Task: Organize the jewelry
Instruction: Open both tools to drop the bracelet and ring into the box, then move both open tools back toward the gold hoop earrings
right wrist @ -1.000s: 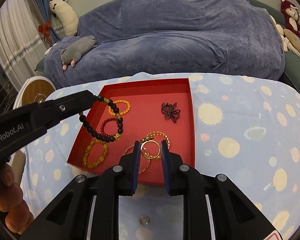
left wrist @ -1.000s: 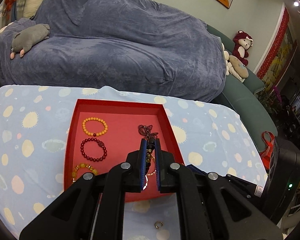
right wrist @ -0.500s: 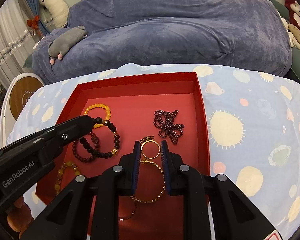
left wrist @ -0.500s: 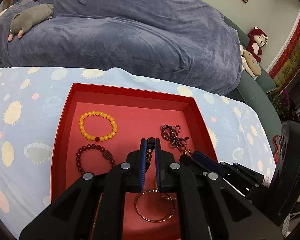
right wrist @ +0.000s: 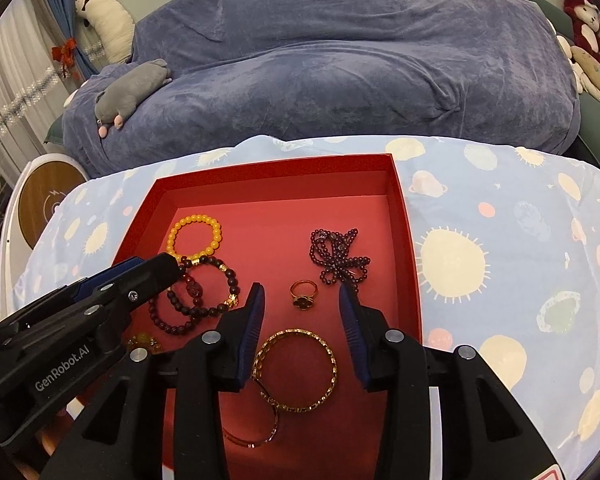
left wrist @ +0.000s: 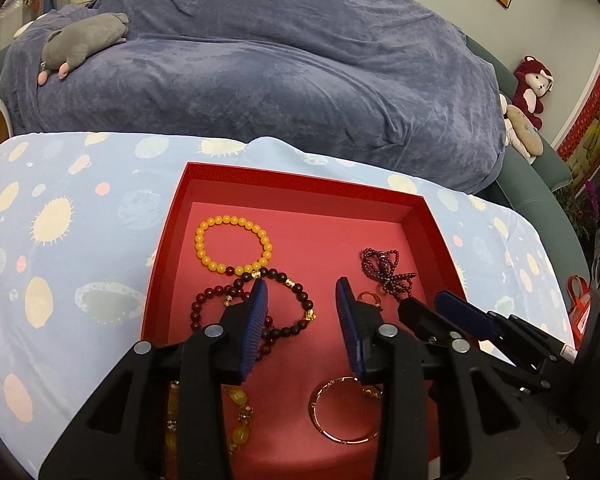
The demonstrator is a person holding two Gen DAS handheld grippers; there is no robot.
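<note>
A red tray (left wrist: 168, 236) (right wrist: 404, 216) on the blue tablecloth holds the jewelry. A dark bead bracelet (left wrist: 300, 300) (right wrist: 224, 272) lies over a dark red bracelet (left wrist: 204, 300), just below a yellow bead bracelet (left wrist: 232, 244) (right wrist: 196, 236). My left gripper (left wrist: 302, 300) is open and empty above the dark bracelet. My right gripper (right wrist: 302, 300) is open and empty over a gold ring (right wrist: 303, 294). A gold bangle (right wrist: 296, 372) and a thin hoop (left wrist: 340, 408) lie near the front. A dark purple bead necklace (right wrist: 338, 258) (left wrist: 384, 268) lies at the right.
An amber bead bracelet (left wrist: 240, 408) lies at the tray's front left, partly hidden by my left gripper. A sofa under a blue-grey cover (left wrist: 260, 60) with plush toys stands behind the table. A round wooden-topped device (right wrist: 44, 204) stands at the left.
Both grippers have opened. The left one let go of the dark bead bracelet, which now lies in the tray; the right one let go of the gold ring.
</note>
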